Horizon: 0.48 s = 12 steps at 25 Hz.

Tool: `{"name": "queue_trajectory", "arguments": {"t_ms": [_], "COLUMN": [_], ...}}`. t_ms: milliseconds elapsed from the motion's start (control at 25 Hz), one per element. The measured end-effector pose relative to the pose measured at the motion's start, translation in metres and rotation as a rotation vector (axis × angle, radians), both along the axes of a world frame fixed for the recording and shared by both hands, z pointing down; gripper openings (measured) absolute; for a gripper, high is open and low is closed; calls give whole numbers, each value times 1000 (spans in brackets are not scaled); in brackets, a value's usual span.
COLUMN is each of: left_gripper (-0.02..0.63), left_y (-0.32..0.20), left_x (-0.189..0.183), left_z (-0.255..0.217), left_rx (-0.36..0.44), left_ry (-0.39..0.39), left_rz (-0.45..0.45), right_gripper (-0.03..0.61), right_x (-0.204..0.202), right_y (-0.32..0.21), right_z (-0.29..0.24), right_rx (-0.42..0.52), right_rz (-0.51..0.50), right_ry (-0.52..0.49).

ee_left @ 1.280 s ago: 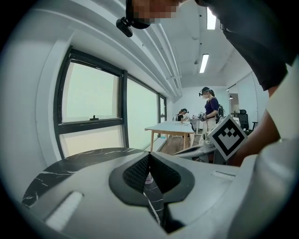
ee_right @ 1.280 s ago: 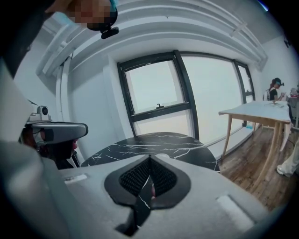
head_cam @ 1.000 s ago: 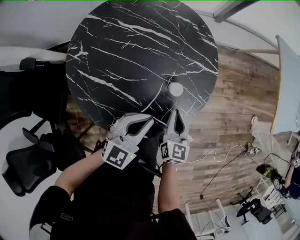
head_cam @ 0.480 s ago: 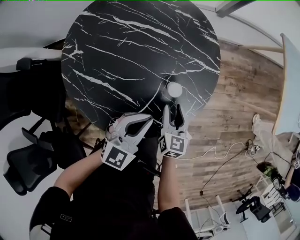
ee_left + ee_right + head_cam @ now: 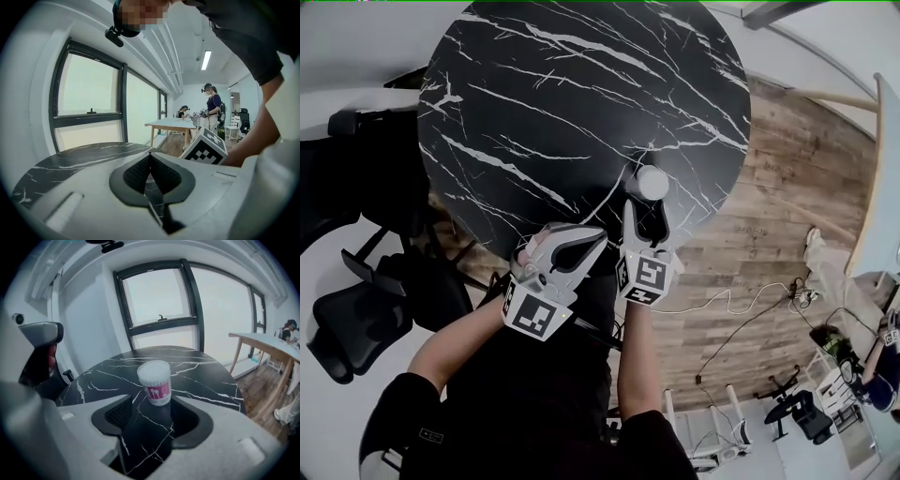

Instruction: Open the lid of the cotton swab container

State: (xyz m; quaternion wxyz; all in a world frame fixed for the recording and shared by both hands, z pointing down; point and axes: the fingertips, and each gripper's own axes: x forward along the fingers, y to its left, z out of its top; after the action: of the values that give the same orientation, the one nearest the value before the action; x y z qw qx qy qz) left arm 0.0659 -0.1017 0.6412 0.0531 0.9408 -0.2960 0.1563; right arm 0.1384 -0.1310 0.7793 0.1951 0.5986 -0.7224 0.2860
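Two grippers sit low in the middle of the head view, both mine. My left gripper [image 5: 598,240] is clenched tight on nothing, its tips over the near rim of the round black marble table [image 5: 572,94]. My right gripper [image 5: 647,217] lies just to its right, and its jaws have just been opening, so they now stand wide and released. The cotton swab container [image 5: 652,182] stands upright near the table's lower right edge, just above the right gripper's tips in the frame, its white top facing the camera. Wooden floor [image 5: 769,234] fills the right side, and black chairs [image 5: 356,319] crowd the lower left. In the left gripper view, my left gripper [image 5: 150,161] shows its two dark pads pressed together with only the marble table [image 5: 70,159] visible behind them. My right gripper's marker cube [image 5: 206,149] pokes in at centre right, and a big window [image 5: 89,93] takes up the left. In the right gripper view, my right gripper [image 5: 152,420] is spread apart. The cotton swab container [image 5: 154,382] stands at the mouth of the gap at frame centre, between the tips, with neither pad pressing on it. Its white lid [image 5: 153,370] is on, above a pink label. The marble table [image 5: 201,376] spreads behind it under a window [image 5: 164,296].
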Motion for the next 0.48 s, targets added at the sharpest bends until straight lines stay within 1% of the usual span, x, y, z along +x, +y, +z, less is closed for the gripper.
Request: {"name": "queue_trajectory", "arguments": {"t_ms": [160, 320, 480], "left_gripper": [2, 2, 2], "left_y": [-1, -6, -9], "left_x": [-3, -7, -7], "left_z": [4, 6, 9], "left_rx": [-17, -5, -21], "left_ry": [-1, -9, -13], "left_rz": [-11, -24, -35], "right_gripper": [250, 250, 261], "right_x": [-1, -1, -2], "right_y": [-5, -10, -15], "right_z": [6, 13, 20], "right_rx": [-15, -39, -64], "right_rz": [-18, -20, -25], "right_ry": [10, 24, 40]}}
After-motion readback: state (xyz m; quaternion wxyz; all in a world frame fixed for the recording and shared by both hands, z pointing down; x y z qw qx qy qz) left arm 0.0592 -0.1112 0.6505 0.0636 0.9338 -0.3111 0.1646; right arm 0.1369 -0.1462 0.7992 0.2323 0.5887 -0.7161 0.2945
